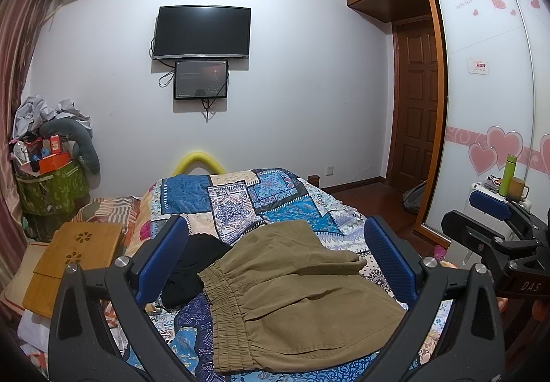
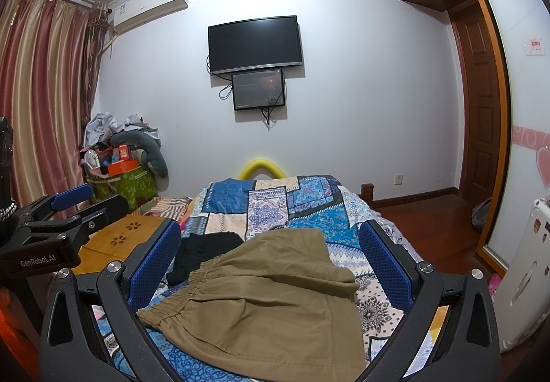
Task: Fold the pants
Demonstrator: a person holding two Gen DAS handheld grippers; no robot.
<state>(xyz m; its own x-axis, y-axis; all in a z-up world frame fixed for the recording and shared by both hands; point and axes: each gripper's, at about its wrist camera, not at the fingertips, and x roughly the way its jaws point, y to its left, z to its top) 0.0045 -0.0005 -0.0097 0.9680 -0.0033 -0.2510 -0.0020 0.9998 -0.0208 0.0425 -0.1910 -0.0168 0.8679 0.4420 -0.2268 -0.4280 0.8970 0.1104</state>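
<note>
**Khaki pants lie on the bed, both hand-held grippers spread wide above them**

Left wrist view: the left hand-held gripper (image 1: 275,255) hangs over the near end of the bed (image 1: 192,189), its blue pads far apart and holding nothing. Between them the khaki pants (image 1: 295,289) lie flat on the patchwork quilt (image 1: 237,203), the elastic waistband turned toward the bed's left edge and the legs running toward its right edge. A black garment (image 1: 192,272) lies just beside the waistband, partly hidden behind the left pad. A wooden lap tray (image 1: 79,258) sits off the bed's left edge. The right hand-held gripper (image 1: 495,213) shows at the right border, past the bed's right edge, and its pads also stand apart.

Right wrist view: the right hand-held gripper's own fingers frame the same pants (image 2: 271,299) with a wide gap, touching no cloth. The black garment (image 2: 202,251) lies toward the foot of the bed from the waistband. The left hand-held gripper (image 2: 79,206) appears at the left border over the lap tray (image 2: 134,234). A dark television (image 2: 254,43) hangs on the far wall.
</note>
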